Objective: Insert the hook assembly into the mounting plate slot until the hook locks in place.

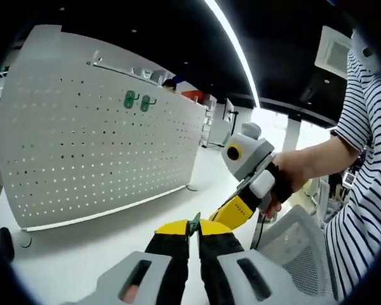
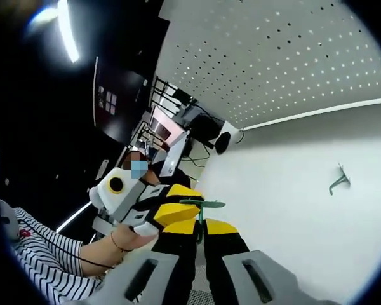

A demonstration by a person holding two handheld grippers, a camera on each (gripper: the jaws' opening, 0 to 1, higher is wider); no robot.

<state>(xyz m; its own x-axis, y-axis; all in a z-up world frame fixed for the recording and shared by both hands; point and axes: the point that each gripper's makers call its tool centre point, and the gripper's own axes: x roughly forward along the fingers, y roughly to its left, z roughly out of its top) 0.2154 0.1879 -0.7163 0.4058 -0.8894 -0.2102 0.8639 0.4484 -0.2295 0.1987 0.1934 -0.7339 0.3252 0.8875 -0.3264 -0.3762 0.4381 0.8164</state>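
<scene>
Jaws of both grippers, left gripper [image 1: 193,236] and right gripper [image 2: 200,230], closed together on one green hook [image 2: 202,204]; pegboard [image 1: 82,146] far, bearing two green hooks [image 1: 138,100]; spare hook [image 2: 338,178] on desk [image 2: 292,210]

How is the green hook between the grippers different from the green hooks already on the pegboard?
The held hook is pinched at the yellow tips of both grippers; the mounted hooks hang side by side on the pegboard. The held hook sits over the white table, apart from the board. All are green.

We see the pegboard [image 1: 95,127] standing upright at the back of the tabletop [image 1: 133,235], two hooks [image 1: 137,100] hanging on it. Another hook [image 2: 338,179] lies on the tabletop before it.
</scene>
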